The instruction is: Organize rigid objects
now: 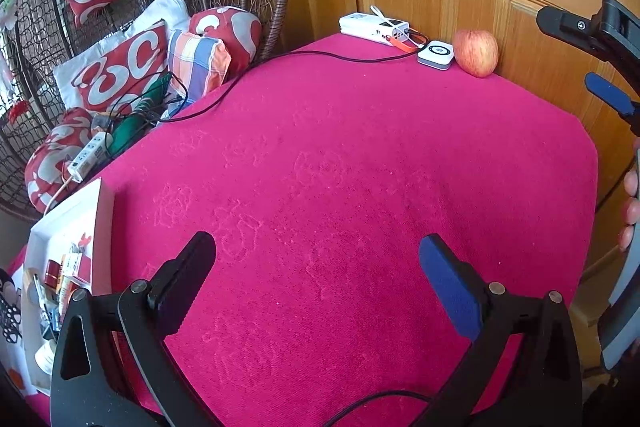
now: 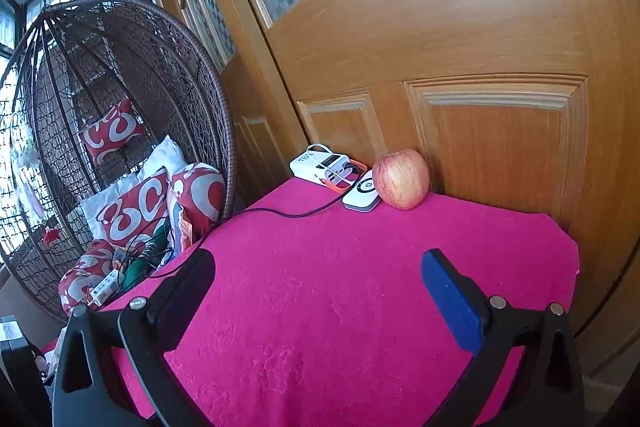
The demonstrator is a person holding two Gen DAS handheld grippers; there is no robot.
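A red-yellow apple [image 1: 476, 52] [image 2: 401, 179] rests at the far edge of the pink-covered table [image 1: 340, 167] [image 2: 340, 287], against the wooden door. Beside it lie a small white square device [image 1: 436, 55] [image 2: 362, 194] and a white power bank [image 1: 374, 27] [image 2: 323, 167] with an orange strap and a black cable. My left gripper [image 1: 318, 259] stands open low over the near part of the table, nothing between its fingers. My right gripper [image 2: 318, 271] is open too, empty, and pointed toward the apple. It also shows at the right edge of the left wrist view [image 1: 596, 59].
A white box [image 1: 76, 227] with several small items sits at the table's left edge. Left of the table hangs a wicker egg chair [image 2: 120, 107] with red-white cushions, a power strip [image 1: 86, 157] and cables. The wooden door [image 2: 480, 67] backs the table. A person's fingers [image 1: 630, 211] show at right.
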